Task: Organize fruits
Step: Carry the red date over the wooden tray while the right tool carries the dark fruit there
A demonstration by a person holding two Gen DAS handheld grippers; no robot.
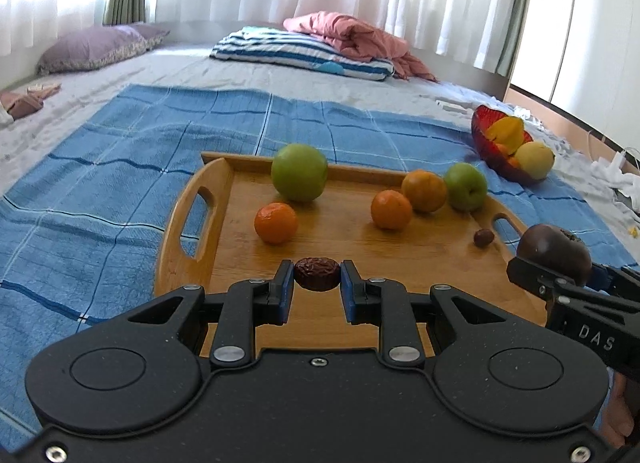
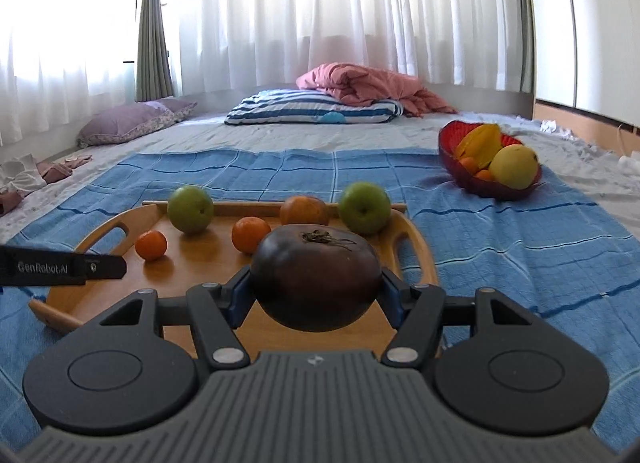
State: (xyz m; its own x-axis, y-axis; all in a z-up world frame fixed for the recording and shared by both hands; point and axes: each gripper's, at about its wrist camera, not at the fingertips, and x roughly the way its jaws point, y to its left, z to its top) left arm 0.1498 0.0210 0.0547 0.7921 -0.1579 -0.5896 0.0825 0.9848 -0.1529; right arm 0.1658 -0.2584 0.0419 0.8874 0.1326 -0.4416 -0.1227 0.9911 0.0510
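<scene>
On a bed with blue cloth, above the tray: left gripper clamped on light, wrinkled, firm date by its ends; right gripper clamped across heavy, smooth, probably soft dark fruit at its widest part.

A home bedroom: a wide bed with a grey sheet, a purple pillow, a blue-and-white striped folded blanket, a crumpled pink quilt, and sheer white window curtains.
</scene>
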